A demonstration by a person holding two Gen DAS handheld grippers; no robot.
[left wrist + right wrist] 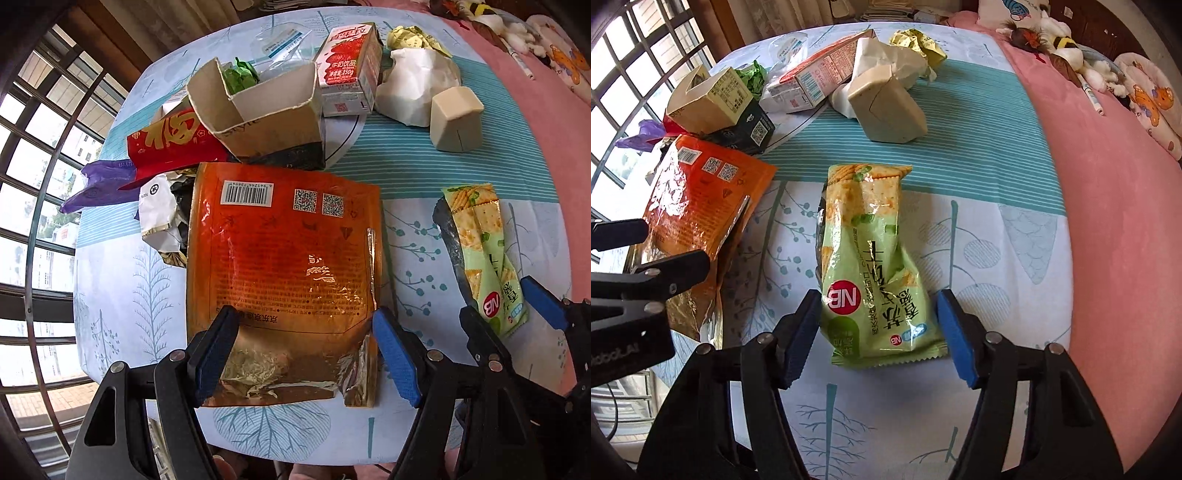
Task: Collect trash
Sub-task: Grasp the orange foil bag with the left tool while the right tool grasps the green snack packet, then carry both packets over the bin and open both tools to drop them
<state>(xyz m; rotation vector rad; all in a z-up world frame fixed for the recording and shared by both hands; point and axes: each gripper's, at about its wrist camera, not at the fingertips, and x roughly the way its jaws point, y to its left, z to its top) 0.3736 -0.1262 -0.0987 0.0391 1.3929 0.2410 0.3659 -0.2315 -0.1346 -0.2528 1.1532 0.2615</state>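
Left tool (303,350): lower centre of the left wrist view, jaws spread, one blue pad on each side of the lower end of the orange foil bag (284,258); pads stand beside the bag's edges and do not squeeze it.

Items, left wrist view, left to right:
- Purple plastic scrap (99,184), left edge of the desk (110,295), by the window grille.
- Red packet with gold characters (166,140), upper left, partly under the cut cardboard box (266,110).
- Crumpled white wrapper (157,214), touching the orange bag's left side.
- Orange foil bag, centre, lying flat, barcode side up.
- Strawberry milk carton (351,70), upper centre, upright, just beside the box.
- Crumpled white paper (417,81), upper right, with a yellow wrapper (413,37) behind it.
- Beige block (456,118), upper right, on the teal stripes.
- Green cracker packet (484,251), right, lying on the desk cloth.

Right tool (877,332): lower centre of the right wrist view, jaws apart with the packet's near end between the pads; left pad appears to meet the packet's edge, right pad stands clear. Nothing gripped.

Pink bed cover (1108,184) fills the right of that view; soft toys (1067,48) at upper right.
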